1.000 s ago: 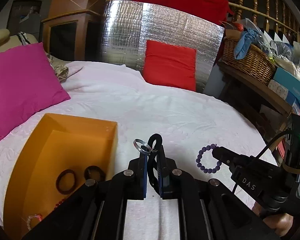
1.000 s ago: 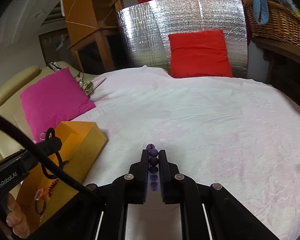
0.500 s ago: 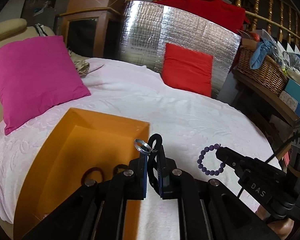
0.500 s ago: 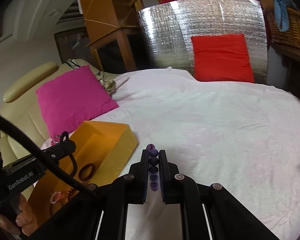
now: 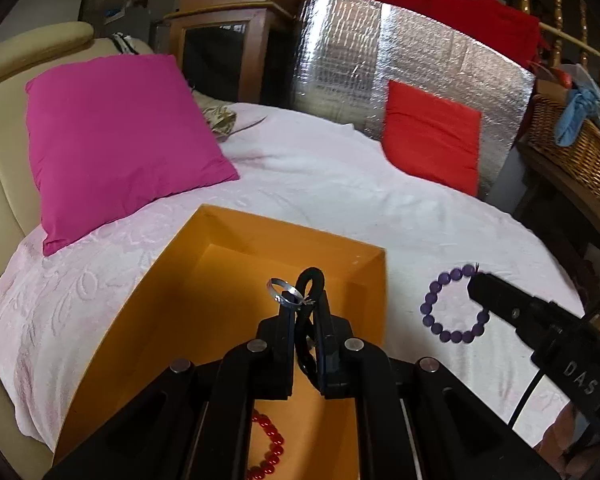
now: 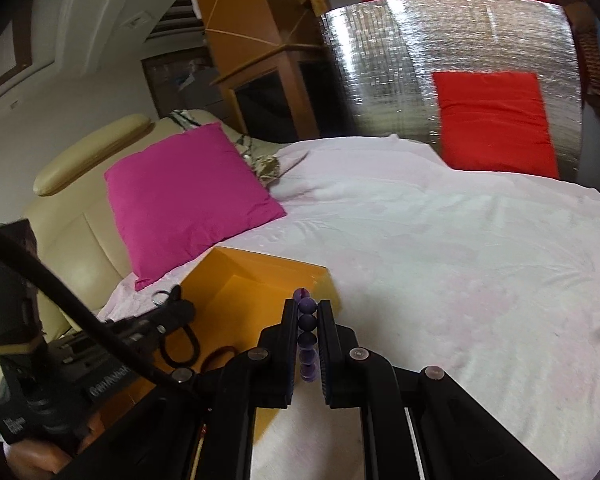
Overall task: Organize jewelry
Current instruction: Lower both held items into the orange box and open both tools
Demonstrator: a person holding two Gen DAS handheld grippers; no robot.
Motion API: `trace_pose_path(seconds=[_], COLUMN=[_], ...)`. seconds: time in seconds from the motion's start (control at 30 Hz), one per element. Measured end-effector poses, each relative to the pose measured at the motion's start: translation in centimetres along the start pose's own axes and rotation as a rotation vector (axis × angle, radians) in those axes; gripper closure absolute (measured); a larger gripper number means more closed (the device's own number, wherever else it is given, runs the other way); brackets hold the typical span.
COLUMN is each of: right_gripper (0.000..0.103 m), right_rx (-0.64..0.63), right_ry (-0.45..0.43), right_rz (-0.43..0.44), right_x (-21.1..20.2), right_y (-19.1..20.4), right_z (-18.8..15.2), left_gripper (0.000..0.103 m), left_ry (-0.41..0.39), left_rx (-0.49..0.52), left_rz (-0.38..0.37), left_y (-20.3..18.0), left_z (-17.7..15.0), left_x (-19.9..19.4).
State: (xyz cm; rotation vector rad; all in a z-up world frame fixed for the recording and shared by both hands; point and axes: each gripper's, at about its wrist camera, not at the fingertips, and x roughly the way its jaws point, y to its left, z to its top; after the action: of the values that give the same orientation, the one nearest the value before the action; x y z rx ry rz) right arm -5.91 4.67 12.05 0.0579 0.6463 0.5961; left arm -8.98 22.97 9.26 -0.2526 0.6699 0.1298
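Jaws of the left gripper [image 5: 305, 312] pinch a black band [image 5: 311, 280] above the orange box [image 5: 260, 236].

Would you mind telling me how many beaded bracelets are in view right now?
2. A purple bracelet hangs from the shut right gripper above the bedspread, beside the orange box. A red bracelet lies inside the box. The left gripper may hide more.

Ahead of the right tool [image 6: 308, 322] the white bed cover [image 6: 460, 264] lies wide and bare. To its left the orange box [image 6: 276, 272] walls rise; beyond them the pink cushion [image 6: 188, 196]. Far ahead, the red cushion [image 6: 496, 120] and foil panel [image 6: 400, 60] close the way.
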Motion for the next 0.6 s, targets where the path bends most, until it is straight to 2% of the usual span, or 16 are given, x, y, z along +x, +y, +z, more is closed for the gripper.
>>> trace_pose_path(seconds=[0.2, 0.47, 0.6], right_gripper=[0.092, 0.092, 0.092], right_rx=[-0.017, -0.035, -0.027], right_ry=[0.0, 0.017, 0.023], right_rz=[0.06, 0.098, 0.116], right_x=[2.0, 4.3, 5.1], right_y=[0.5, 1.1, 1.2], right_z=[1.5, 2.1, 2.3], left_gripper=[0.094, 0.094, 0.094], left_ry=[0.018, 0.027, 0.05], left_rx=[-0.014, 0.005, -0.004], left_rz=[0.07, 0.209, 0.233], left_y=[0.9, 2.1, 2.8], left_z=[0.4, 1.3, 1.3], left_x=[1.6, 3.8, 4.8])
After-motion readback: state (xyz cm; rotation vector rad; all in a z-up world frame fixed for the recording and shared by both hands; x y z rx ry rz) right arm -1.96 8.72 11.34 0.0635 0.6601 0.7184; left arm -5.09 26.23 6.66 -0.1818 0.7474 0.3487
